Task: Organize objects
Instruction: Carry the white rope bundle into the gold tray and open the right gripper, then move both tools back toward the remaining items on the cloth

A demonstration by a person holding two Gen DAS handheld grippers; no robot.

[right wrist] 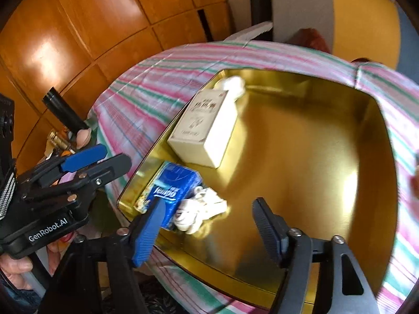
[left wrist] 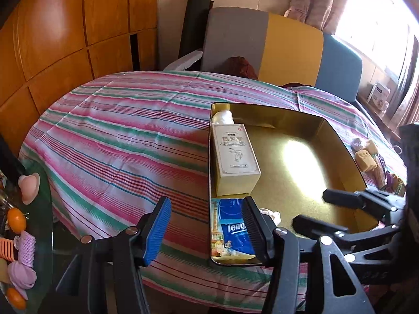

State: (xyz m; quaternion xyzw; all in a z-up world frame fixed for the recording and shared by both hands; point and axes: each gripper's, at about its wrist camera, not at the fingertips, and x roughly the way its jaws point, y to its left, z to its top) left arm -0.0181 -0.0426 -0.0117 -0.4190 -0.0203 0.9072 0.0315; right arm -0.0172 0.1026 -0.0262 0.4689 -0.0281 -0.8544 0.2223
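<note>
Two wrist views, taken in turn.

Left wrist view: looking down over the left gripper (left wrist: 207, 227), jaws standing apart and gripping nothing, hovering above the near left corner of the gold tin (left wrist: 337, 141) on the striped tablecloth (left wrist: 117, 130). Already lying inside, lined up along the tin's left wall, probably to keep the remaining floor free: a white bundle (left wrist: 222, 116) at the far corner, a cream box (left wrist: 235, 157) behind a blue tissue pack (left wrist: 233, 227). Waiting outside, apparently still to be sorted: small items (left wrist: 366, 159) beside the right wall and hair clips (left wrist: 23, 246) at the left edge. Reaching in from the right, the right gripper (left wrist: 322, 209).

Right wrist view: tilting steeply down into the tin (right wrist: 340, 89), the right gripper (right wrist: 207, 230) with jaws spread wide and empty, poised over a coiled white cable (right wrist: 199, 209) resting against the tissue pack (right wrist: 172, 191). Beyond it, the cream box (right wrist: 204, 128). At left, a hand (right wrist: 13, 267) holding the left gripper (right wrist: 104, 159), angled toward the tin's edge.
</note>
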